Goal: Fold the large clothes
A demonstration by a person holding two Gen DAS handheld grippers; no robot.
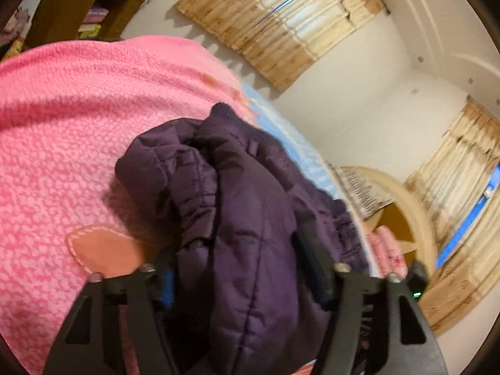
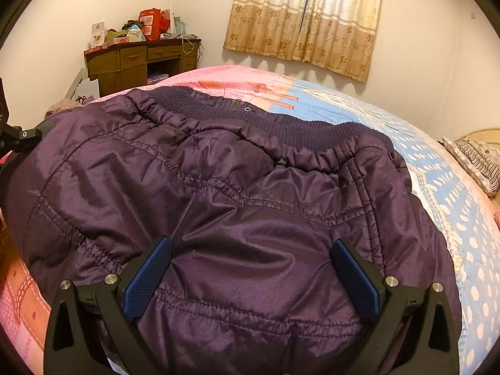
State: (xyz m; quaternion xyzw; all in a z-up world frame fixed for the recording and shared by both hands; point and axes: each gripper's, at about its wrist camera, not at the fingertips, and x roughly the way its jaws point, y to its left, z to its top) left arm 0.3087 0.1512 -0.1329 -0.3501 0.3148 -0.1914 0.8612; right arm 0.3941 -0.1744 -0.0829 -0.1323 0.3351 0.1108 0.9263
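A dark purple quilted jacket [image 2: 237,206] lies spread over the bed [image 2: 437,168], its ribbed knit hem [image 2: 281,125] at the far side and gathered seams running across the shiny fabric. The bed carries a pink blanket [image 1: 78,125] on one side and a blue-and-white patterned cover on the other.

The right tool [image 2: 250,268] stands wide — its blue-padded fingers [image 2: 150,278] rest on the jacket with a broad swell of fabric between them, not pinched. The left tool [image 1: 247,268] has a thick bunch of the jacket [image 1: 250,218] between its black fingers, filling the gap; whether it is truly clamped I cannot tell.

Beyond the bed are a brown wooden desk [image 2: 140,59] piled with clutter, beige patterned curtains [image 2: 306,22], and a striped pillow [image 2: 478,159] near the headboard.
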